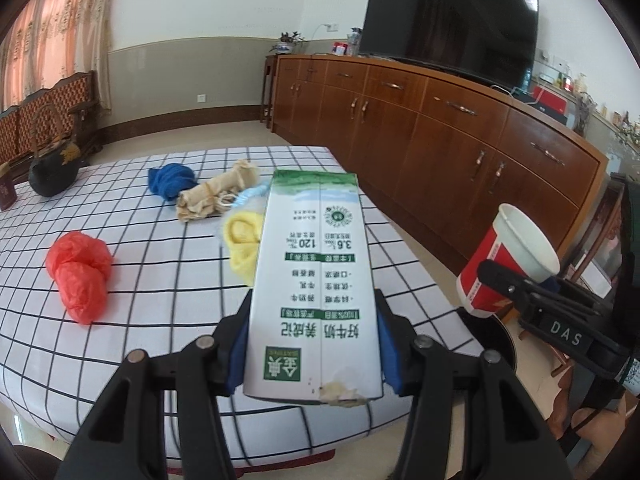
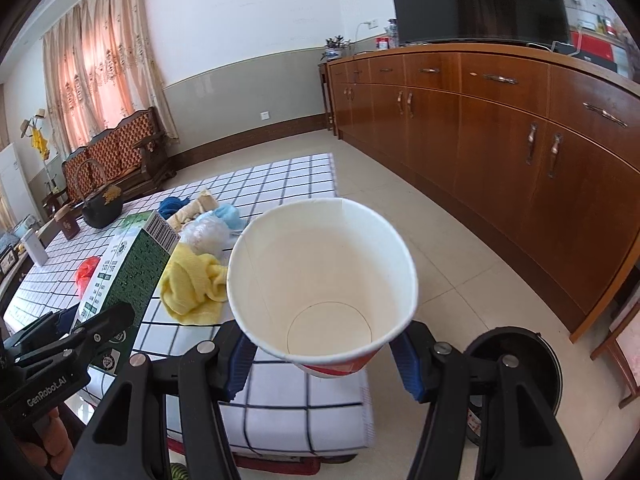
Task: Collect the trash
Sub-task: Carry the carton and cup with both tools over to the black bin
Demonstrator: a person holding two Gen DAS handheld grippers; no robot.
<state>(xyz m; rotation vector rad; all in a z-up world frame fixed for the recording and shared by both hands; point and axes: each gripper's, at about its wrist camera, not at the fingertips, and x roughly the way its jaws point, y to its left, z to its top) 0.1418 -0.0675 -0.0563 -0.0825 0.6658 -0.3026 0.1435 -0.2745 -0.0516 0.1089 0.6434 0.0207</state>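
My left gripper (image 1: 312, 356) is shut on a white and green milk carton (image 1: 314, 280), held above the checked table (image 1: 120, 360); the carton also shows in the right wrist view (image 2: 124, 272). My right gripper (image 2: 324, 364) is shut on an empty red and white paper cup (image 2: 324, 280), held off the table's right edge; the cup also shows in the left wrist view (image 1: 508, 260). A black round bin (image 2: 516, 364) stands on the floor below and right of the cup. On the table lie a red plastic bag (image 1: 80, 272), a yellow cloth (image 2: 192, 284), a blue cloth (image 1: 170, 180) and beige crumpled paper (image 1: 216, 196).
A long wooden sideboard (image 1: 440, 128) with a TV (image 1: 448, 20) runs along the right wall. A black kettle (image 1: 52, 168) stands at the table's far left. A clear plastic wad (image 2: 208, 232) and a light blue scrap (image 2: 228, 214) lie behind the yellow cloth. A wooden bench (image 2: 120, 152) stands beyond.
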